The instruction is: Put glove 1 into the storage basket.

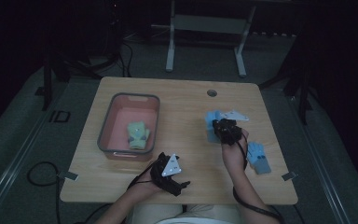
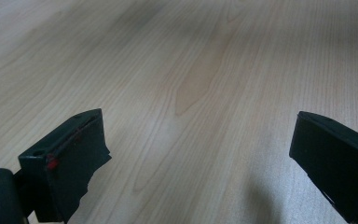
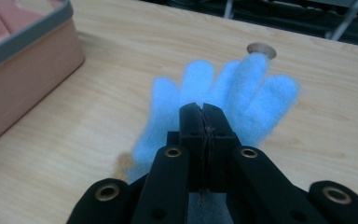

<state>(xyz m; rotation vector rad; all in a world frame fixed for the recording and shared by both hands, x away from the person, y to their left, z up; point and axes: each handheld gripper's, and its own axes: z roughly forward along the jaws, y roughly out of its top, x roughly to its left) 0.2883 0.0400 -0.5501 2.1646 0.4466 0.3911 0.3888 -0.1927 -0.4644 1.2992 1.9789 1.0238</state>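
A light blue glove [image 3: 242, 91] is pinched by its cuff between the jaws of my right gripper [image 3: 203, 109], which are shut on it, with its fingers spread beyond them. In the high view that glove [image 1: 211, 122] is over the right middle of the wooden table [image 1: 182, 102], at the tip of my right gripper [image 1: 218, 127]. A second blue glove [image 1: 258, 158] lies flat near the right edge, beside my right forearm. My left gripper [image 1: 179, 183] rests near the front edge; its jaws stand wide open over bare wood [image 2: 200, 84], nothing between them [image 2: 198, 135].
A pink bin [image 1: 121, 144] with a grey rim stands at the left of the table with a pale green glove [image 1: 138, 135] inside; its corner [image 3: 28, 60] is in the right gripper view. A round cable hole [image 1: 212, 92] is at the back. Desk legs stand behind the table.
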